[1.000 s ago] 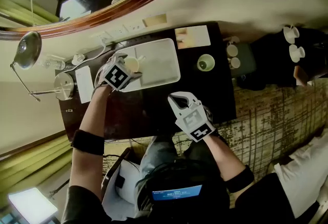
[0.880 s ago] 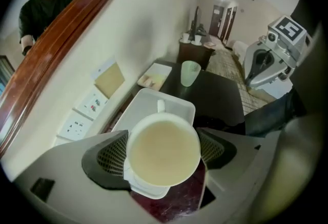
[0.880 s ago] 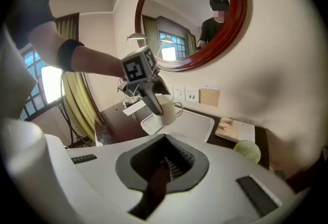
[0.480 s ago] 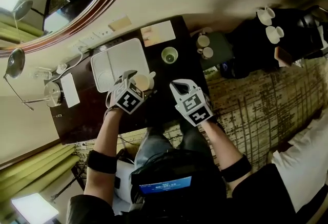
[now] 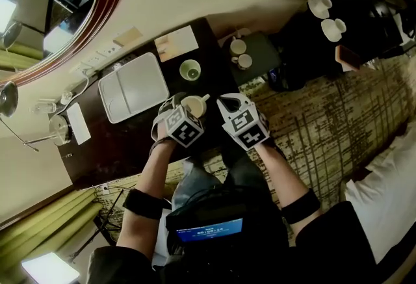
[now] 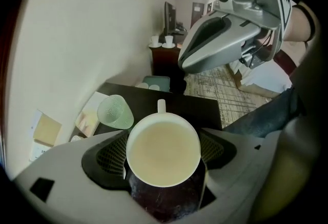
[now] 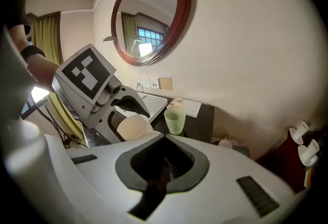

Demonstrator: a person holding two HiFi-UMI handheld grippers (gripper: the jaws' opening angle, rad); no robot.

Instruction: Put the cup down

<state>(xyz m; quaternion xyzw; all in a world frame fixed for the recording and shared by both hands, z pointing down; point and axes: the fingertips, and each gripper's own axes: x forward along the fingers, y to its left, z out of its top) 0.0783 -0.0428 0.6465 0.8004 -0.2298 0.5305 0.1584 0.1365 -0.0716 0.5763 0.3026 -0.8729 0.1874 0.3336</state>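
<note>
The cup (image 6: 163,147), white and empty, sits upright between the jaws of the left gripper (image 5: 185,108), its handle pointing away from that gripper's camera. The jaws stand wide, one pad pressed to each side of the cup, so it is clamped. It hangs over the dark table (image 5: 117,146) near the front edge, just beside a green glass (image 5: 190,70). Whether its base touches the tabletop I cannot tell. The right gripper (image 5: 225,104) has its jaws closed together with nothing between them, and it sits just beside the cup on the right.

A second ago the left gripper held the cup over the white tray (image 5: 133,86). Half a second ago it was at the tray's right edge. Now the cup is clear of the tray, which lies bare to the left. The right gripper, then lower and apart from the left one, has come up close beside it.

On the table behind the glass lies a pale booklet (image 5: 177,43), against the wall. Right of the table a small dark tray (image 5: 260,52) carries two little cups. Further right, two more white cups (image 5: 327,17) stand on a dark cabinet. The floor is patterned carpet (image 5: 325,120). A round mirror (image 7: 151,15) with a red-brown frame hangs on the cream wall above the table, and green curtains (image 5: 39,237) hang at the left.
</note>
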